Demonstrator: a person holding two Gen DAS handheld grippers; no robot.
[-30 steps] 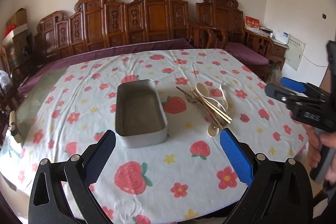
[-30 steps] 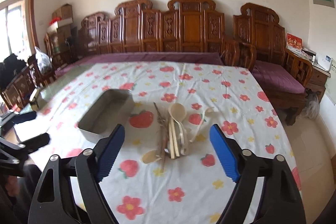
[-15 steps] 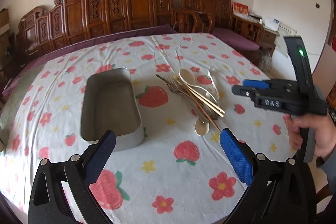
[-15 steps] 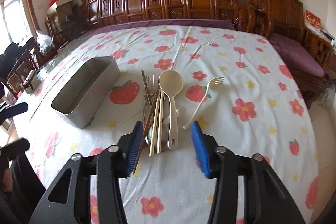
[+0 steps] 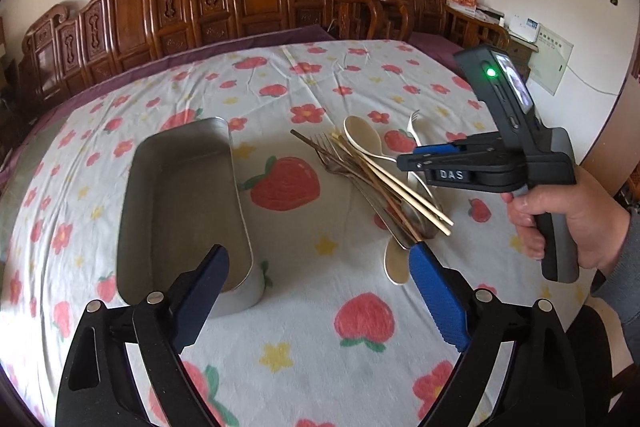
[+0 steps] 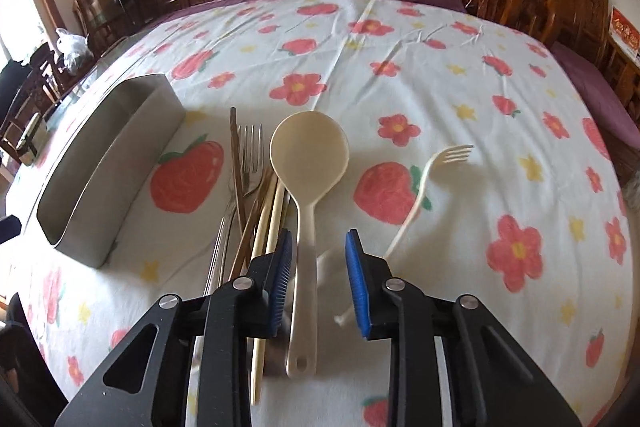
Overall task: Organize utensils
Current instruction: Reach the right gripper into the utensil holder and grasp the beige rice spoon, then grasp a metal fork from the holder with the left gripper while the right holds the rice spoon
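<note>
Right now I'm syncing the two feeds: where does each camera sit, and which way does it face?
Left wrist: on the left gripper, angled down at the metal tray and utensil pile; the right gripper and hand show.
Right wrist: on the right gripper, jaws just closing around the cream spoon, not touching.
Shared: tray, pile, tablecloth.

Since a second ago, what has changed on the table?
The right gripper came down over the utensil pile, its fingers closing around the cream spoon handle without pressing it yet. The left gripper moved closer, open. The metal tray and utensils stayed put.
</note>
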